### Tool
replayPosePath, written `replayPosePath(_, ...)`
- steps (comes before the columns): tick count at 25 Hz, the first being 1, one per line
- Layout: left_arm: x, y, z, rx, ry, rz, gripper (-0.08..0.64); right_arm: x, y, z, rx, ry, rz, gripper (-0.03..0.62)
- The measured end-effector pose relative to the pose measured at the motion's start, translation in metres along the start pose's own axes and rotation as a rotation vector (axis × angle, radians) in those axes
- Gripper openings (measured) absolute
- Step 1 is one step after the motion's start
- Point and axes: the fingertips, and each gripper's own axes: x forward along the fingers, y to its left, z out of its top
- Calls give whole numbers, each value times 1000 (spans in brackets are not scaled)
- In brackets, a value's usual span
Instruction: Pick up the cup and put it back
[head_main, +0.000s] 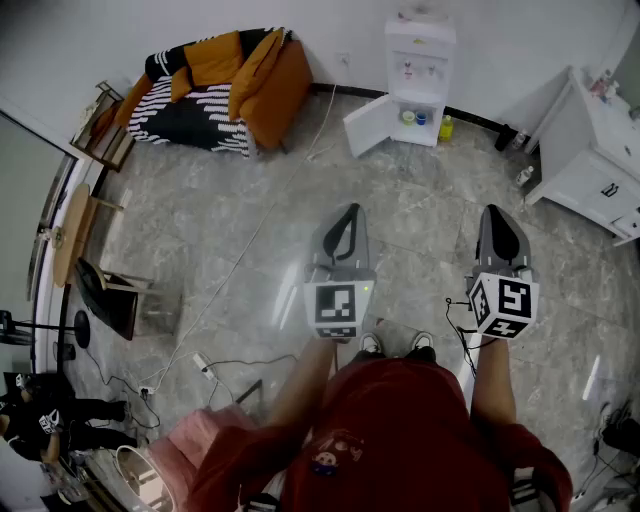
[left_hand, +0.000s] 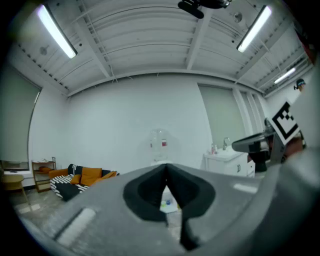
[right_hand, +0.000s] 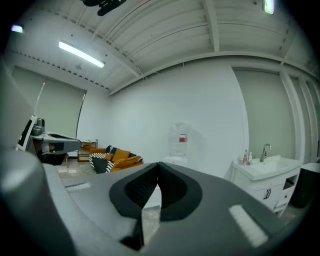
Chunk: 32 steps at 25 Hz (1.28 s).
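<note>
Cups (head_main: 408, 117), I judge, are the small green and blue shapes behind the open door (head_main: 368, 127) at the foot of the water dispenser (head_main: 420, 50), well ahead in the head view; my left gripper (head_main: 346, 212) and right gripper (head_main: 498, 212) point that way. Left gripper view: jaws clenched on nothing, those colours showing beyond the tips. Right gripper view: clenched, empty too. I should walk close, then part one pair before reaching in.
</note>
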Motion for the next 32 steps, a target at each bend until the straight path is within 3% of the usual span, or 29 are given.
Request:
replayPosePath(11,-32,21,-3,-24,-25,-10,0,-17,43,-7,10,-6,-6,2)
replayPosePath(19,-63,53,-30,-28,-4,4,0,-27,88,-22,-33,-17,24,0)
replayPosePath(24,-61,65,-40,-33,-2,12,0,-16,89,-28,-39,-25,7,2)
replayPosePath(32,-10,81,-47,-25,19,30,0,45,64,-36,38,-11,6,2)
